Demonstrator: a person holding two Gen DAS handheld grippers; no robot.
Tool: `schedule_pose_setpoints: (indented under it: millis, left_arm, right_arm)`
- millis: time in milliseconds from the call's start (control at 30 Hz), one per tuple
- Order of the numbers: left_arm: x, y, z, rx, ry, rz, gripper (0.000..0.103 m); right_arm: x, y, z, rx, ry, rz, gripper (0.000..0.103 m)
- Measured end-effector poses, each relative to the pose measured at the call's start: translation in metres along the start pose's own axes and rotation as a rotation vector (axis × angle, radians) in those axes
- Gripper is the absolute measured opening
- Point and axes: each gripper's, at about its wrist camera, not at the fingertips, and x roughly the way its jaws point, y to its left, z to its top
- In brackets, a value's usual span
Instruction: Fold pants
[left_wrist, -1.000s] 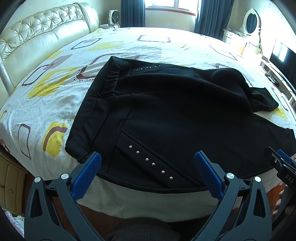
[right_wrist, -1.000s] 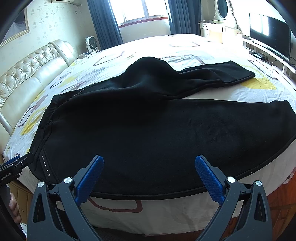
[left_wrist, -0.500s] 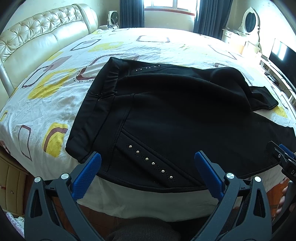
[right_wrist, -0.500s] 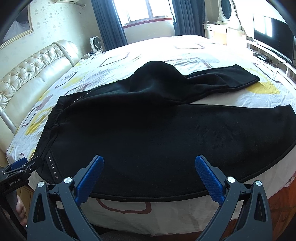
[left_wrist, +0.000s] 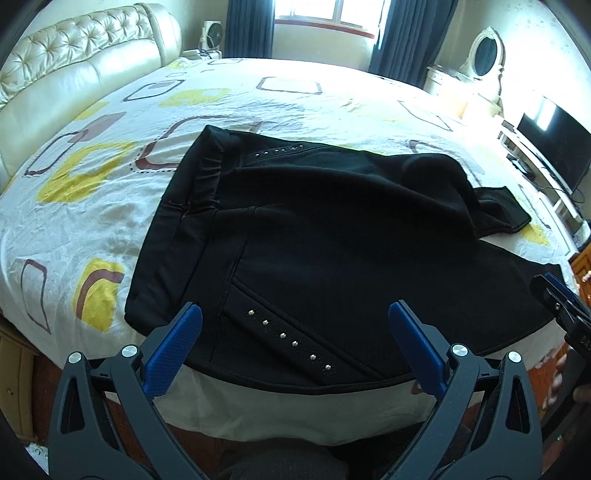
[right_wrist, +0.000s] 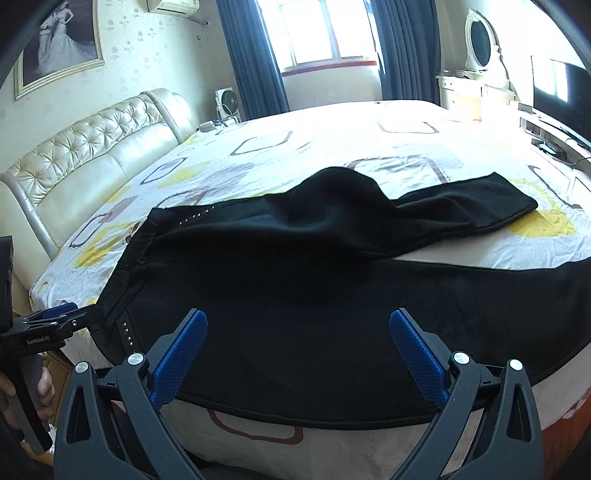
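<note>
Pants: a black pair of pants (left_wrist: 332, 236) lay spread across the near part of the bed, the near edge draped over the side at 6 o'clock in both wrist views.
Waistband: the waistband (left_wrist: 192, 206) sat at 9 o'clock of the garment in the left wrist view, rumpled and partly turned over.
Studs: a row of silver studs (left_wrist: 288, 339) ran along the near pocket, between the left claw's fingers; a second row (left_wrist: 279, 150) glinted at the far hip, toward 12 o'clock.
Legs: the far leg (right_wrist: 461, 210) bunched into a hump and ran off to 2 o'clock, its cuff flat on the sheet; the near leg (right_wrist: 443, 306) stretched toward 3 o'clock, past the frame edge.
Left gripper: the left gripper (left_wrist: 295, 339) was spread wide, blue fingertips (left_wrist: 177, 339) apart and holding nothing, poised above the pocket at the bed's edge.
Right gripper: the right gripper (right_wrist: 297, 350) was likewise spread wide and holding nothing, poised above the near leg's thigh.
Cross view: each claw showed in the other's camera, the left one (right_wrist: 51, 321) at 9 o'clock just beside the waistband corner, the right one (left_wrist: 561, 306) at 3 o'clock.
Bed: a bed (left_wrist: 110, 177) with a white sheet printed in yellow and brown squares.
Headboard: a cream tufted headboard (right_wrist: 92, 147) at 10 o'clock.
Room: dark blue curtains (right_wrist: 255, 66) at 12 o'clock; a dark television (left_wrist: 554, 147) at 2 o'clock.
</note>
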Motion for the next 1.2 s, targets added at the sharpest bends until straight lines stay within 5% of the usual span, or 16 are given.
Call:
schedule_pose_setpoints:
  millis: [133, 333, 600, 800, 1033, 1067, 1133, 1167, 1200]
  left_arm:
    - [0.004, 0.022, 0.024, 0.051, 0.031, -0.065, 0.101]
    - [0.030, 0.084, 0.080, 0.074, -0.012, 0.000, 0.101]
    - [0.146, 0.185, 0.158, -0.167, 0.190, -0.182, 0.101]
    - [0.202, 0.169, 0.193, -0.133, 0.258, -0.329, 0.101]
    - [0.233, 0.146, 0.204, -0.019, 0.298, -0.314, 0.100]
    - [0.233, 0.147, 0.206, -0.022, 0.288, -0.311, 0.089]
    - [0.238, 0.152, 0.208, -0.053, 0.301, -0.304, 0.049]
    - [0.242, 0.155, 0.207, -0.077, 0.320, -0.286, 0.044]
    - [0.245, 0.157, 0.207, -0.089, 0.332, -0.272, 0.039]
  right_arm:
    - [0.008, -0.013, 0.023, 0.017, -0.009, 0.053, 0.099]
    - [0.055, -0.013, 0.066, -0.114, 0.064, 0.124, 0.099]
    - [0.149, -0.006, 0.140, -0.331, 0.197, 0.207, 0.099]
    - [0.218, -0.005, 0.184, -0.411, 0.305, 0.206, 0.099]
    - [0.284, -0.014, 0.197, -0.446, 0.529, 0.220, 0.098]
    - [0.288, -0.016, 0.196, -0.432, 0.555, 0.235, 0.098]
    - [0.295, -0.020, 0.191, -0.407, 0.611, 0.228, 0.096]
    - [0.296, -0.019, 0.188, -0.406, 0.636, 0.234, 0.084]
    - [0.296, -0.017, 0.183, -0.423, 0.663, 0.241, 0.041]
